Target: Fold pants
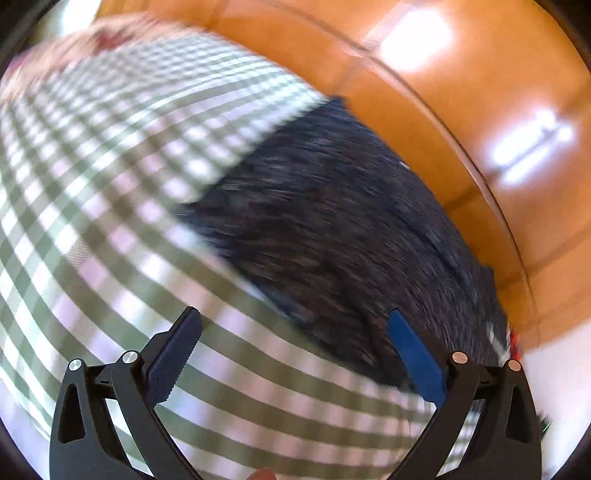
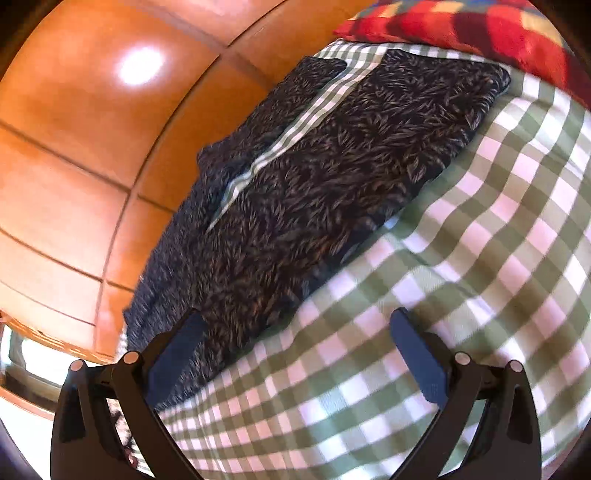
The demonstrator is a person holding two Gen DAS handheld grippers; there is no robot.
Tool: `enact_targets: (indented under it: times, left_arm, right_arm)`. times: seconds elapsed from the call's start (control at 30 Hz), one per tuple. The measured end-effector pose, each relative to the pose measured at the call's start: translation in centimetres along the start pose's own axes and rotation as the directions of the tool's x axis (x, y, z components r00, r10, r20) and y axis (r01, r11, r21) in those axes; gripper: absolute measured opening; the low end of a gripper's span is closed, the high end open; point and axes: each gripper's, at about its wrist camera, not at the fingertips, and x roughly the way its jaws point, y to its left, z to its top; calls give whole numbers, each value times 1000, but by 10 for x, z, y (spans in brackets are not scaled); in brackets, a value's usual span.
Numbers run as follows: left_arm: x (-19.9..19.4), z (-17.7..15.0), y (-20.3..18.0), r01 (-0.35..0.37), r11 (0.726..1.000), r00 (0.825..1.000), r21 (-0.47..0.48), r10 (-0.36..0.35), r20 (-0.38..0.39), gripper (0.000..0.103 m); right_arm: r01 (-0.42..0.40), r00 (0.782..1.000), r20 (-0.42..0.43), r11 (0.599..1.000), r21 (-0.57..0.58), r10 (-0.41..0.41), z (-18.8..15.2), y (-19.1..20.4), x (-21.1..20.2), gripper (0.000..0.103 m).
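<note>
Nearest the lens: right tool (image 2: 295, 343), fingers spread wide, empty, hovering over green-and-white checked cloth (image 2: 424, 295). Just ahead and toward its left finger: pants (image 2: 325, 177), dark with a pale leaf-like print, laid flat with the two legs side by side and a thin strip of the cloth showing between them. Outer leg draped at the edge, close to the orange tiled floor (image 2: 66, 147) beyond. Far ahead, past the pants' far end: red patterned cushion (image 2: 480, 29).

Left tool (image 1: 293, 343), likewise wide and empty, over the same cloth (image 1: 110, 184), with the pants (image 1: 351, 221) ahead and toward its right finger. Heavily smeared view, so no fabric detail and no certain edge there. Floor (image 1: 461, 92) beyond the pants.

Judged stage: approach, no grasp yet, no fold visible.

Risks from here: pinching the cloth together with the pants, given the thin fabric lying flush on it; catching only one layer of a leg and leaving the fold crooked; dragging the outer leg over the edge toward the floor; misjudging the hem on the left side because of the blur.
</note>
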Motion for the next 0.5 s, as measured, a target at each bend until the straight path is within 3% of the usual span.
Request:
enact_targets:
  times: [0.1,0.17,0.23,0.33,0.37,0.4,0.5]
  left_arm:
    - [5,16,14,13,995,1000,-102,-13,4,93]
    - [9,26,15,-7,992,1000,-123,8,13,69]
    - [18,35,17,-7,990,1000,-143,9,11,57]
    - [31,39,8,-62,993,998,-103,59,-34,11]
    - [32,38,6,-72,994,997,-81,69,-34,8]
    - [30,36,4,-69,996,997,-61,68,-22,7]
    - [18,28,3,-77,997,997,-17,77,17,5]
  right_arm:
    - [-34,999,19,999,28,33,12,-1,8,100]
    - [-37,999,28,998,41,36,20,0,16,94]
    - [-35,999,23,996,77,34,31,-3,29,72]
    - [-35,999,28,995,94,33,40,-4,41,65]
    - [-34,999,25,996,88,31,43,-5,45,64]
    - [-17,1000,19,997,70,16,45,-3,47,57]
    - [59,998,-3,998,33,-59,46,-3,50,11]
